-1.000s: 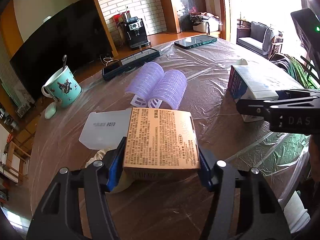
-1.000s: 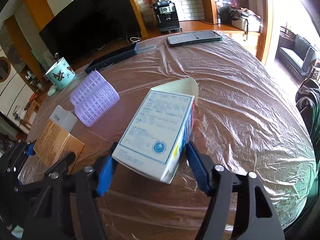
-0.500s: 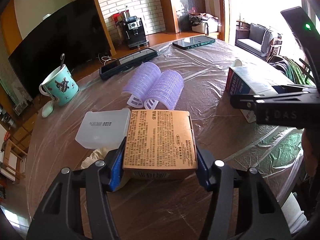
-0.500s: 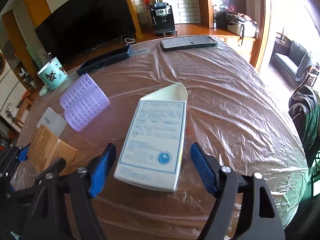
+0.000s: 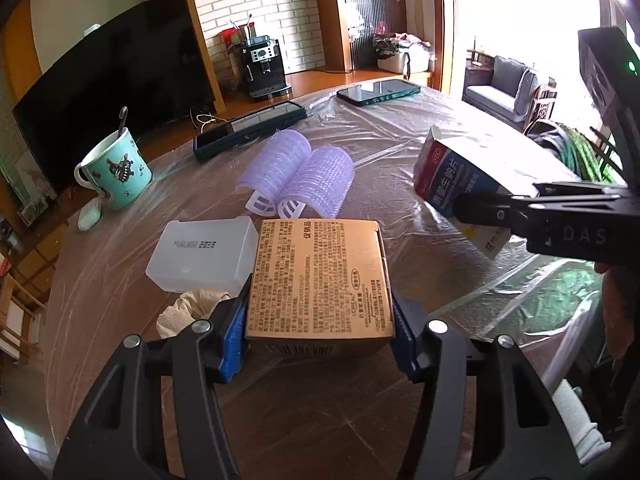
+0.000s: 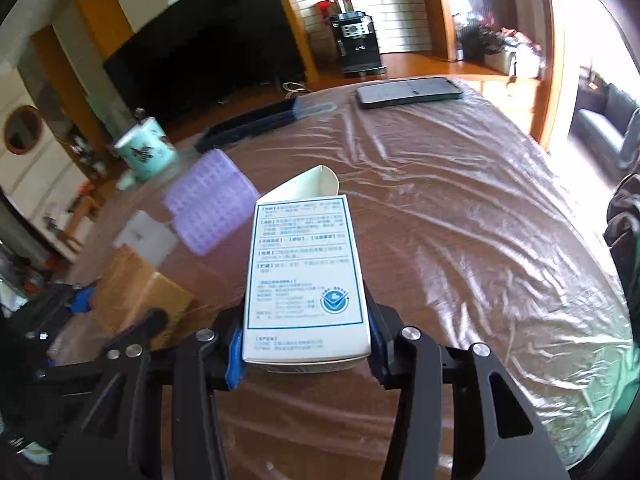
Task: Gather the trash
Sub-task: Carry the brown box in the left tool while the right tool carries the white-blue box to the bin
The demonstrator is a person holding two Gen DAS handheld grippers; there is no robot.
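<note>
Tan box [image 5: 320, 276], lilac rollers [image 5: 298, 174], teal patterned mug [image 5: 118, 168].

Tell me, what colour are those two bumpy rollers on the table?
The two hair rollers are light purple, with white ends. The left wrist view shows them best.

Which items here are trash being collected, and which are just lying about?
Job in hand:
- brown carton, gripped in left tongs
- white medicine box, gripped in right tongs
- crumpled tissue, probably

Lying about:
- mug
- purple hair rollers
- translucent plastic case
- phone
</note>
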